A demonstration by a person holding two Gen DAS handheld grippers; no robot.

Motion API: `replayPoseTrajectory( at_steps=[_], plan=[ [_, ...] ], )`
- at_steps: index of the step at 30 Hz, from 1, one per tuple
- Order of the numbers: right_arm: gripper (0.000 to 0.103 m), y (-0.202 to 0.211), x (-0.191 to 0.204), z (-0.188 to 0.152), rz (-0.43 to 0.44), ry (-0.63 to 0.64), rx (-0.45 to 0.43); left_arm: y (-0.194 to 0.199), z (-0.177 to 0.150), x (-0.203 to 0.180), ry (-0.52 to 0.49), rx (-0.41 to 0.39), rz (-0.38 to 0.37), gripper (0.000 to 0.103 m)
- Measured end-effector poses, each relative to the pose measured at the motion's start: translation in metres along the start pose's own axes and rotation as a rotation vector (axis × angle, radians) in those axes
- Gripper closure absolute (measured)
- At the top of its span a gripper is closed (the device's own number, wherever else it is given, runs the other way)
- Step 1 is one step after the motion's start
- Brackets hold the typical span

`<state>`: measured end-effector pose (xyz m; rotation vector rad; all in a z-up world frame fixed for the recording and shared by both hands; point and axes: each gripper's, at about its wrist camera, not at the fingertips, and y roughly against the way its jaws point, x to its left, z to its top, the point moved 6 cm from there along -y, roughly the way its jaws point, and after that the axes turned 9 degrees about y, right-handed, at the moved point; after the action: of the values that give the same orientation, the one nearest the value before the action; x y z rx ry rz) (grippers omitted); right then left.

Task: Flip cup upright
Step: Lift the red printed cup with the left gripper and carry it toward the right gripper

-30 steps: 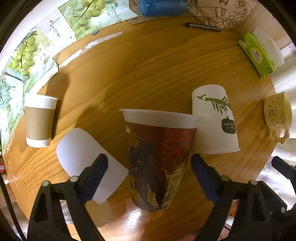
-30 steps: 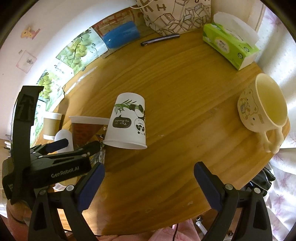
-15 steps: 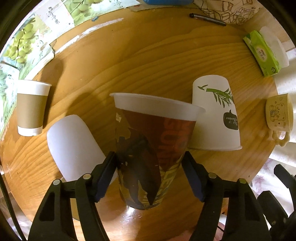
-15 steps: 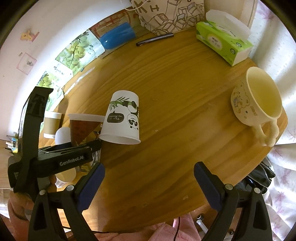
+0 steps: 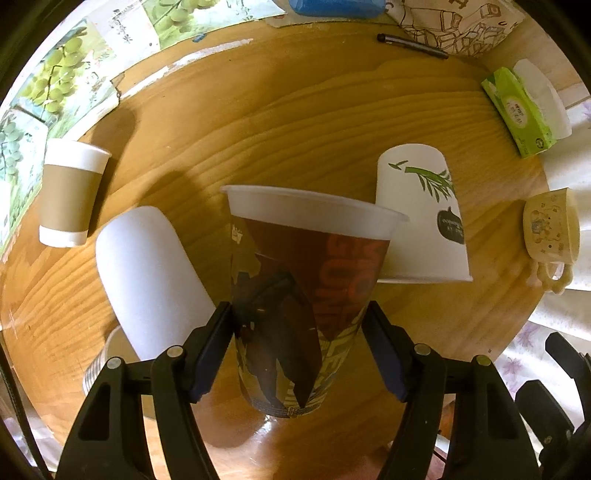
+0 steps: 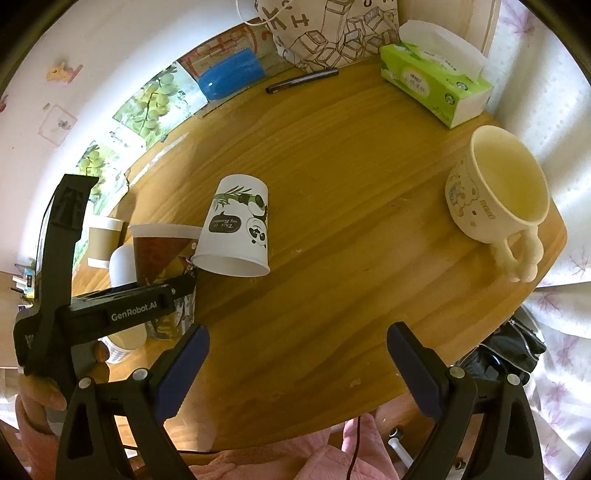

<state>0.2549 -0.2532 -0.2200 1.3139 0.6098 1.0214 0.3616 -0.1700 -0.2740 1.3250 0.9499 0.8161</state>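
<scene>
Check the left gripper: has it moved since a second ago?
Yes. The left gripper has advanced and its fingers have closed from well clear of the brown cup onto its sides; the panda cup beside it stays put.

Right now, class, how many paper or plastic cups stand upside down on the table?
2. The panda cup sits inverted right of the gripped printed cup; the plain white cup is inverted to its left, seemingly over a ribbed cup. Others may be hidden.

Left of the left gripper, a ribbed clear cup sat mostly hidden behind the white cup. Blue case far ahead, cut off by the frame.
</scene>
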Motion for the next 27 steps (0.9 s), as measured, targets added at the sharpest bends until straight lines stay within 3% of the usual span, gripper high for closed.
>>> replayPoseTrajectory(
  at_steps=[9, 27],
  plan=[
    [0.006, 0.014, 0.000, -0.005, 0.039, 0.046, -0.027, 0.013, -0.028, 0.020, 0.053, -0.056, 0.000, 0.029],
    [0.006, 0.026, 0.006, -0.038, 0.113, 0.193, -0.028, 0.032, -0.118, 0.072, 0.281, -0.095, 0.000, 0.029]
  ],
)
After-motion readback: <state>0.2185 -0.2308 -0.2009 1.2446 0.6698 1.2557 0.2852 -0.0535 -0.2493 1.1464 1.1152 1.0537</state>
